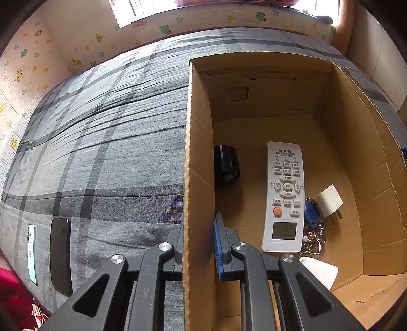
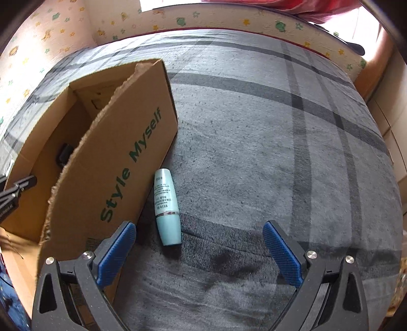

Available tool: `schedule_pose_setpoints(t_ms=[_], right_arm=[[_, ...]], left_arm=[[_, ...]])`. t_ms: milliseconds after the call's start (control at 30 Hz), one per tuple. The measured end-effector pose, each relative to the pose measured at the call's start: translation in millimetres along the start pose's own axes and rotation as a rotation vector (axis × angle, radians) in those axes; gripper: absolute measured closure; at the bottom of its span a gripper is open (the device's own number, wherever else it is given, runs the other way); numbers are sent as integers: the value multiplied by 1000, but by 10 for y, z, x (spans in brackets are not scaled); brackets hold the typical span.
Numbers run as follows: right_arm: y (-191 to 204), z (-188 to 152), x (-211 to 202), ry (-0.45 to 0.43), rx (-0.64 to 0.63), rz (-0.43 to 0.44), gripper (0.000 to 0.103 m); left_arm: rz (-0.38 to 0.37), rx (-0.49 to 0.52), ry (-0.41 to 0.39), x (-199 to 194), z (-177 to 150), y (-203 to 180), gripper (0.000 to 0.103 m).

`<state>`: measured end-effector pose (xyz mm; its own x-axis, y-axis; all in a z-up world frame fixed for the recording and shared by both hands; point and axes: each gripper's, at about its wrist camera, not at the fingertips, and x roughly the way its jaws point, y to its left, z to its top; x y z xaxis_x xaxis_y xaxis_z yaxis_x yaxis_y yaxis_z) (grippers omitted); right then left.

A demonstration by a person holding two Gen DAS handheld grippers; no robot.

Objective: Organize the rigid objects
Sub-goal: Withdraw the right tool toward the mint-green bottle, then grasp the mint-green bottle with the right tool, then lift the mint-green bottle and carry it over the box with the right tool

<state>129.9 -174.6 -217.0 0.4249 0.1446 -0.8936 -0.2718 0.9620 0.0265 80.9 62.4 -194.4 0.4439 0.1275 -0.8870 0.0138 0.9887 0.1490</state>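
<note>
The pale turquoise plastic bottle [image 2: 166, 207] lies on the grey plaid bed [image 2: 254, 152], just beside the brown cardboard box [image 2: 122, 157], its long axis pointing away. The right gripper [image 2: 201, 252], fingers wide, is nearer; the left gripper [image 1: 199, 244] pinches the box wall.

grey plaid bedspread [image 2: 254, 127], cartoon-animal wallpaper [image 1: 30, 66] (stars too), bright window [image 1: 132, 10].
</note>
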Motion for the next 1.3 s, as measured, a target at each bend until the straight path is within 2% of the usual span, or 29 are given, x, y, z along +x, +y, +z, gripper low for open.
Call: schedule_pose_setpoints(t_ms=[200,400,500,667,1000,1300], right_arm=[[34,39,253,54,-56,14,10],[86,74,389,85,-86,39,25],[114,80,432,93,-89,69,38],[240,86,469,107,-120,101,74],[286,117,411,99,-97,69,76],[193,65,171,91,-54,41,76]], left_arm=[[5,8,2,-20,9,-26,86],[0,5,3,-14,17,-20,86],[5,9,3,-15,17,-19,86],[2,8,3,-15,21,-14,86],[-2,3,4,-22,23,-1,86],[0,2,4,-19,19,-6,86]])
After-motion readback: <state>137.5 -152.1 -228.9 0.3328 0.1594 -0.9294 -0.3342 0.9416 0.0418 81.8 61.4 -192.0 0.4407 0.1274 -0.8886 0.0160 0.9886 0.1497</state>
